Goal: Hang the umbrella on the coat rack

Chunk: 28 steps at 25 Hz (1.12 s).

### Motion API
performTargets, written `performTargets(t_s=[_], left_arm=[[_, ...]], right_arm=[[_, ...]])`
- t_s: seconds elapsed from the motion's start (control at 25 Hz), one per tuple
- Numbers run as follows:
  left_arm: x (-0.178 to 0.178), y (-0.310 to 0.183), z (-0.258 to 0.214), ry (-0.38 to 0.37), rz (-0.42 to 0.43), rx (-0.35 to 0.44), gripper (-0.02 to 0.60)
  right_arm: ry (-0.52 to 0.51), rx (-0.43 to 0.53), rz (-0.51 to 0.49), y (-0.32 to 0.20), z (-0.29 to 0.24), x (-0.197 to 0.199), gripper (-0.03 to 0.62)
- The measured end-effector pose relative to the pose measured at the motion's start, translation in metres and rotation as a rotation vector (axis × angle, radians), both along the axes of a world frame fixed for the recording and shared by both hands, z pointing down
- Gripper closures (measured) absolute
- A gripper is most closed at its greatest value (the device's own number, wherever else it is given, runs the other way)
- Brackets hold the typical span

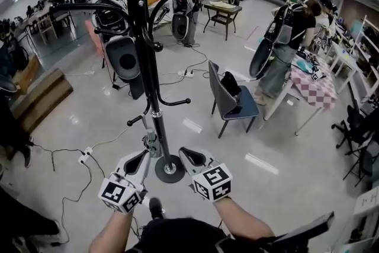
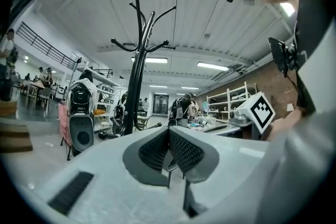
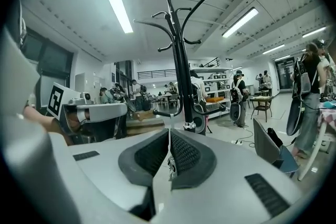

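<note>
The black coat rack (image 1: pixel 142 38) stands straight ahead on a round base (image 1: pixel 170 170), with curved hooks high up and short pegs lower down. A small grey object (image 1: pixel 151 144) hangs close against the pole just above the base; it is too small to tell whether it is the umbrella. My left gripper (image 1: pixel 144 155) is just left of the base and my right gripper (image 1: pixel 188 154) just right of it. In the left gripper view the rack (image 2: pixel 137 76) rises beyond the left gripper (image 2: pixel 168 131), whose pads meet. In the right gripper view the rack (image 3: pixel 180 76) stands behind the right gripper (image 3: pixel 169 132), also shut, with no object plainly held.
A blue-grey chair (image 1: pixel 228 98) with a black bag stands to the right of the rack, and a checked table (image 1: pixel 320 83) with a person beside it lies further right. Cables (image 1: pixel 65 157) run over the floor at left. Wooden steps (image 1: pixel 38 98) and black-and-white equipment (image 1: pixel 121 56) stand behind the rack.
</note>
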<state>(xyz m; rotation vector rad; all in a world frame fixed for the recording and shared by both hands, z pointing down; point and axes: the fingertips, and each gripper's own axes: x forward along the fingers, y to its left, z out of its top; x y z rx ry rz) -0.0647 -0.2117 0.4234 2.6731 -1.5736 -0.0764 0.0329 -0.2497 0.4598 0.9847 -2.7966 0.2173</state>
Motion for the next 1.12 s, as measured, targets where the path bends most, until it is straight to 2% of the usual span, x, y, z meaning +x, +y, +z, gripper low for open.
performTargets(t_s=[0.12, 0.36, 0.56, 0.72, 1.12], left_arm=[[0.010, 0.011, -0.005, 0.007, -0.015, 0.019, 0.571], [0.024, 0.027, -0.004, 0.010, -0.044, -0.001, 0.571], [0.026, 0.039, -0.019, 0.075, -0.060, -0.023, 0.571], [0.029, 0.046, -0.029, 0.045, -0.035, -0.002, 0.571], [0.000, 0.058, -0.048, 0.014, -0.012, -0.019, 0.571]], right_arm=[[0.001, 0.016, -0.029, 0.009, -0.005, 0.007, 0.579], [-0.015, 0.060, -0.072, 0.023, -0.021, 0.020, 0.579], [-0.035, 0.086, -0.079, 0.030, -0.037, 0.023, 0.579], [-0.052, 0.105, -0.081, 0.032, -0.050, 0.022, 0.579], [-0.059, 0.146, -0.035, 0.040, -0.084, -0.002, 0.579]])
